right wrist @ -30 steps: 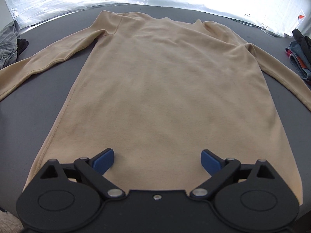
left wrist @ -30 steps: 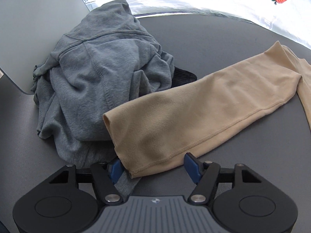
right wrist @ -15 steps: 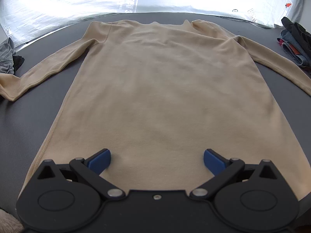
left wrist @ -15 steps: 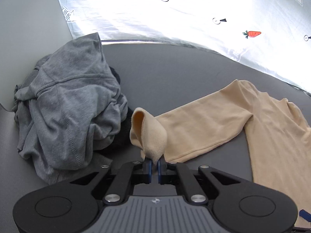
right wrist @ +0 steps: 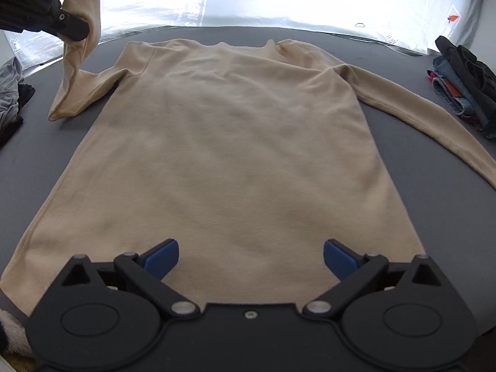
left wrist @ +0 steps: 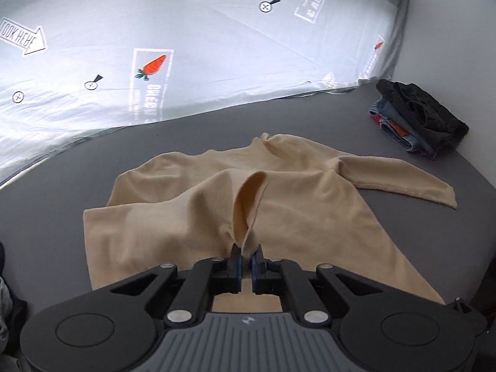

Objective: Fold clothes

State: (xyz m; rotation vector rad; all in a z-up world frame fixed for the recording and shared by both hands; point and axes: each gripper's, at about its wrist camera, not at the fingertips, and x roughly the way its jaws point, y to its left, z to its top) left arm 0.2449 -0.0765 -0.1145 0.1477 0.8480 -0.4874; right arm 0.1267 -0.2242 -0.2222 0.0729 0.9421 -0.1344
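left edge: grey clothes pile point(right wrist: 9, 90), blocks there
right edge: folded stack point(right wrist: 462, 83) near right sleeve point(right wrist: 427, 114)
beside shirt: bare table point(right wrist: 440, 204), passable both sides

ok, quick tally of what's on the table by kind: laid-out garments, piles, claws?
Laid-out garments: 1, the beige long-sleeve top, its sleeve cuff pinched in the left claw.
Clothes piles: 2, the folded stack and the grey heap.
Claws: 2, counting the open right claw.
Total: 5
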